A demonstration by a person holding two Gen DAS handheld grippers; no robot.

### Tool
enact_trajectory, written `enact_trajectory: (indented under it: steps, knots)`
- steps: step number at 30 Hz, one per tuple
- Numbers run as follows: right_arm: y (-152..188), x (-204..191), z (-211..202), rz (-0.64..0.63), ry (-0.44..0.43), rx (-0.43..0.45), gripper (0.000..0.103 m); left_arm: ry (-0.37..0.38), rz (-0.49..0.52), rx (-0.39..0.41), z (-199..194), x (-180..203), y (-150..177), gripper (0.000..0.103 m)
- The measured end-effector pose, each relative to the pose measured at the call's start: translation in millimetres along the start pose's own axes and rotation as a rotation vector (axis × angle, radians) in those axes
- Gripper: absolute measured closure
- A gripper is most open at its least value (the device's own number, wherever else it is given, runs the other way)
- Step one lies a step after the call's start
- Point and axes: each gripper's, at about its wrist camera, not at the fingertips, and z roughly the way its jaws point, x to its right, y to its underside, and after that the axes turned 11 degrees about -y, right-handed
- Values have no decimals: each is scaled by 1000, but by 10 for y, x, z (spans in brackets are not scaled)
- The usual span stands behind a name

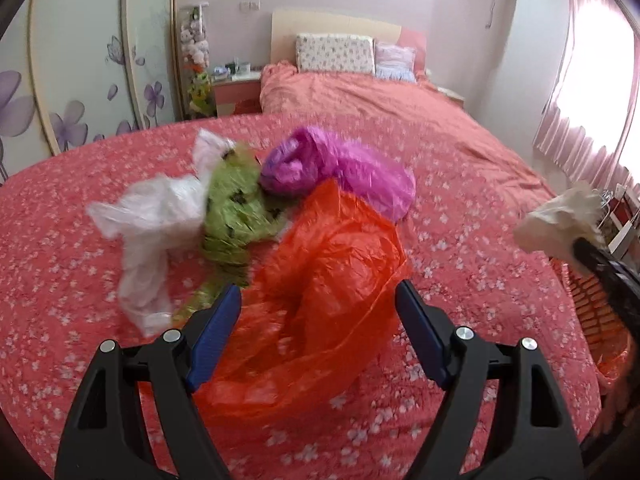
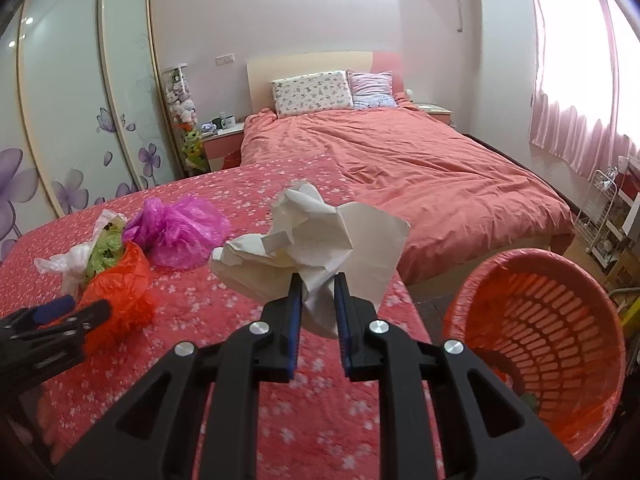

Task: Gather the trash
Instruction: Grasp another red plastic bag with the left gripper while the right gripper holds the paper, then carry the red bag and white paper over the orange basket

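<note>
- The right gripper, black with blue pads, has its jaws drawn almost together on a crumpled wad of off-white paper; the pads pinch its lower tail and the bulk of the wad billows up and out beyond the fingertips, clear of the bedding.
- Below and to the right of that gripper stands a round orange-red plastic basket with a slotted wall, lined with thin orange film, its mouth tilted toward the camera; the paper is not over its opening.
- The left gripper has its jaws spread wide with nothing pressed between the pads; it hangs just above a crumpled orange-red plastic bag, which lies in the gap between the fingers as seen from the left wrist.
- Just ahead of the left gripper and slightly to its left lies a crumpled green plastic bag with dark markings, touching the orange one.
- Further left of it sprawls a crumpled white translucent plastic bag.
- Ahead, beyond the orange bag, sits a crumpled magenta plastic bag.
- All four bags rest on a pink-red cover with small white blossoms.
- In the left wrist view the right gripper and its paper wad show at the far right edge, beside the basket.
</note>
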Motion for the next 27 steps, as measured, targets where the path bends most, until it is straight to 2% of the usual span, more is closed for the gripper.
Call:
enact_trajectory:
  steps: [6, 11, 14, 17, 27]
  knots:
    - [58, 160, -100, 19, 4, 0, 86, -15, 0, -45, 163, 111, 32, 25]
    - [94, 275, -174, 34, 9, 6, 86, -2, 7, -31, 150, 175, 22, 48]
    - [106, 336, -216, 44, 12, 11, 86, 23, 1, -11, 90, 191, 13, 58]
    - [125, 386, -257, 55, 15, 17, 86, 39, -5, 2, 39, 223, -9, 61]
    - [146, 552, -531, 87, 27, 61, 86, 99, 28, 65, -239, 496, -74, 62]
